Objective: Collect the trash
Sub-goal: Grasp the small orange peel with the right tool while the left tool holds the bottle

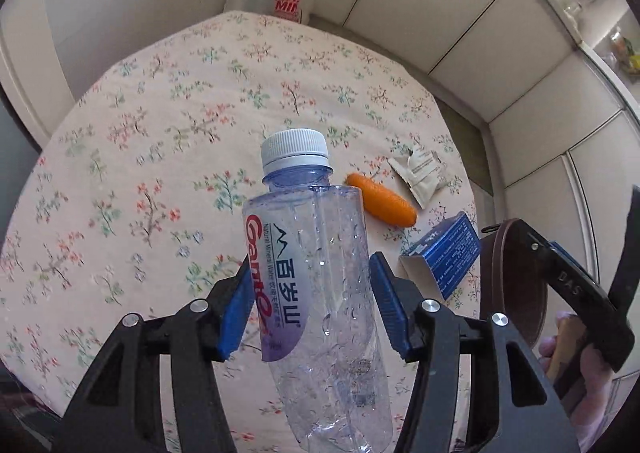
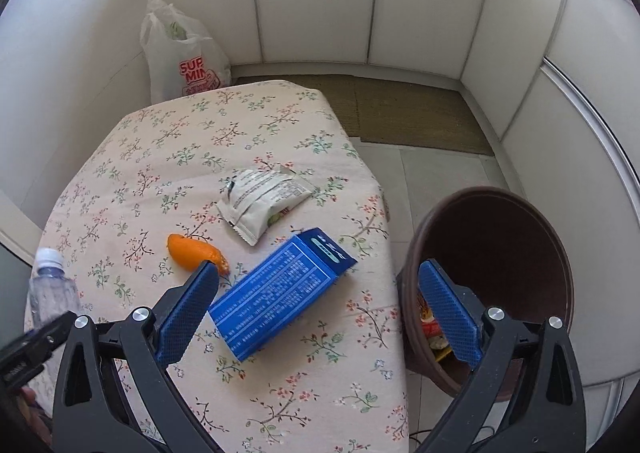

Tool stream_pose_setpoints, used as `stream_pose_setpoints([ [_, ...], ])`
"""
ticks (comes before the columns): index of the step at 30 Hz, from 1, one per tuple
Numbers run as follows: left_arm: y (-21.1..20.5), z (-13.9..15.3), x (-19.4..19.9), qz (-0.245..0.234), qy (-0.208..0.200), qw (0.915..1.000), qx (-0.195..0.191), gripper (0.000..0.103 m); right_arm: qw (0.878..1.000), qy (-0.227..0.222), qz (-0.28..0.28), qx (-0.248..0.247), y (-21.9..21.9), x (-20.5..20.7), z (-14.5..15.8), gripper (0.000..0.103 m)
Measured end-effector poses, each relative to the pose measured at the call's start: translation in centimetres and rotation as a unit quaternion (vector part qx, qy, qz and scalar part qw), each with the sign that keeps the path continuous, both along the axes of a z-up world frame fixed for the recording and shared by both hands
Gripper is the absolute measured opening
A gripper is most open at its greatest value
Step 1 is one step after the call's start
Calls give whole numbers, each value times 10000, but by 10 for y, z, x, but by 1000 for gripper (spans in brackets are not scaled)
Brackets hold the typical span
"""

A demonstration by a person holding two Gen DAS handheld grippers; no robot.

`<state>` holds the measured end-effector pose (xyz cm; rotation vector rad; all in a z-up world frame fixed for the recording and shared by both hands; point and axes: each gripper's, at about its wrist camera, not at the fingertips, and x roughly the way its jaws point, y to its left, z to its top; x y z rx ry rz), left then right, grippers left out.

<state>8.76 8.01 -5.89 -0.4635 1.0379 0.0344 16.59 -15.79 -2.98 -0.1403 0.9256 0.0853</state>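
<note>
My left gripper (image 1: 310, 265) is shut on a clear plastic water bottle (image 1: 316, 273) with a white cap, held cap-up above the floral tablecloth (image 1: 160, 133); its blue pads press on both sides. In the right wrist view the same bottle (image 2: 50, 285) shows at the far left. My right gripper (image 2: 318, 267) hangs open over a blue carton (image 2: 280, 293) lying flat near the table's right edge, with nothing between its fingers. Beyond the carton lie an orange scrap (image 2: 196, 251) and a crumpled white wrapper (image 2: 264, 197). A brown bin (image 2: 500, 253) stands on the floor right of the table.
A white plastic shopping bag (image 2: 180, 61) stands behind the table's far corner. The bin holds a few wrappers (image 2: 432, 329). White panelled walls enclose the room; a mat (image 2: 400, 113) and pale tiles cover the floor right of the table.
</note>
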Motion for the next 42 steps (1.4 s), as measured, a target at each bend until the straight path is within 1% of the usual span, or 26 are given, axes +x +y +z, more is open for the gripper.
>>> stream_pose_setpoints([
  [2, 16, 11, 2, -63, -154, 9995, 283, 55, 9975, 41, 524, -476, 33, 9, -10, 96],
  [4, 32, 17, 5, -78, -262, 9985, 473, 56, 9916, 206, 976, -827, 60, 16, -26, 96],
  [5, 41, 19, 7, -74, -305, 9982, 504, 56, 9873, 348, 1213, -967, 75, 19, -37, 96],
  [7, 55, 19, 9, -56, -334, 9981, 522, 56, 9796, 575, 1492, -1214, 97, 25, -57, 96],
  [8, 62, 17, 10, -24, -352, 9980, 521, 56, 9756, 649, 1590, -1372, 109, 28, -68, 96],
  [10, 73, 11, 7, 59, -394, 9979, 508, 56, 9709, 729, 1693, -1531, 124, 35, -82, 96],
  [12, 80, 4, 7, 84, -323, 9985, 437, 56, 9688, 870, 1775, -1496, 135, 41, -91, 96],
  [14, 83, -1, 11, 18, -255, 9993, 264, 56, 9668, 953, 1820, -1520, 143, 47, -97, 94],
  [16, 85, -1, 14, 6, -294, 9993, 244, 56, 9660, 1073, 1804, -1512, 145, 53, -102, 88],
  [18, 89, 0, 16, 49, -333, 9991, 275, 56, 9678, 1197, 1770, -1333, 145, 58, -106, 86],
  [20, 92, 0, 18, 70, -316, 9993, 198, 56, 9700, 1299, 1758, -1064, 143, 63, -105, 79],
  [21, 93, -1, 19, 75, -302, 9994, 170, 56, 9705, 1361, 1763, -923, 142, 65, -105, 71],
  [22, 94, -2, 19, 78, -286, 9994, 160, 56, 9707, 1424, 1766, -793, 141, 66, -104, 67],
  [23, 94, -3, 19, 85, -268, 9995, 167, 56, 9708, 1465, 1759, -716, 141, 66, -104, 66],
  [26, 95, -6, 19, 99, -234, 9995, 172, 56, 9711, 1524, 1748, -562, 140, 65, -105, 60],
  [27, 96, -6, 18, 107, -236, 9995, 174, 56, 9712, 1554, 1739, -488, 140, 65, -104, 55],
  [28, 96, -6, 18, 113, -239, 9995, 180, 56, 9715, 1568, 1726, -433, 140, 66, -105, 50],
  [29, 95, -6, 18, 114, -241, 9995, 186, 56, 9721, 1536, 1714, -443, 140, 66, -104, 47],
  [31, 94, -6, 18, 118, -243, 9995, 188, 56, 9728, 1486, 1722, -432, 141, 68, -103, 37],
  [33, 93, -5, 17, 111, -253, 9994, 199, 56, 9736, 1461, 1711, -384, 143, 66, -101, 30],
  [37, 93, -4, 18, 126, -275, 9993, 219, 56, 9736, 1405, 1769, -322, 148, 59, -96, 24],
  [42, 91, -1, 15, 134, -331, 9990, 251, 56, 9759, 1177, 1831, -133, 148, 49, -75, 19],
])
